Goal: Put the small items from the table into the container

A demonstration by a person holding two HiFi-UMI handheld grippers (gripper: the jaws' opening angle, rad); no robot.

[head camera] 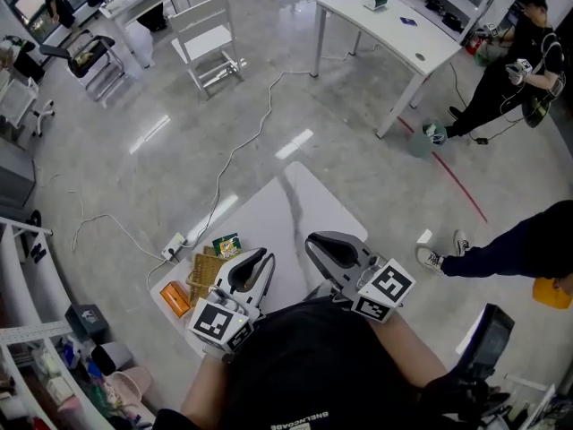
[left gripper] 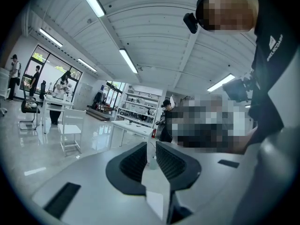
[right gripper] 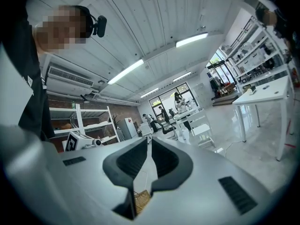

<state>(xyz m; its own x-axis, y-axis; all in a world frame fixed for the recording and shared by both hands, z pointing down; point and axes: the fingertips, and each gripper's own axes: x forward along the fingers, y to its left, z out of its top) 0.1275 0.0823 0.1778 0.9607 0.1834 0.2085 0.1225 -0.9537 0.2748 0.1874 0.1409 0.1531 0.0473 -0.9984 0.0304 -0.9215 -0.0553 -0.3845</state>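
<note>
A white table [head camera: 295, 213] lies below me. At its left edge sit a woven straw container [head camera: 202, 278], a green packet [head camera: 226, 245] and an orange item [head camera: 175, 298]. My left gripper [head camera: 267, 256] hovers just right of the container, jaws together with nothing between them. My right gripper [head camera: 311, 240] hangs over the table's middle, also shut and empty. In the left gripper view the left gripper [left gripper: 151, 146] points level across the room. In the right gripper view a bit of the woven container [right gripper: 142, 199] shows beneath the right gripper [right gripper: 149, 142].
A power strip [head camera: 173, 245] and its cable lie on the floor left of the table. A white chair [head camera: 208, 38] and another white table [head camera: 385, 25] stand farther off. One person [head camera: 515, 65] stands at top right, and another's legs [head camera: 501, 249] are close on the right.
</note>
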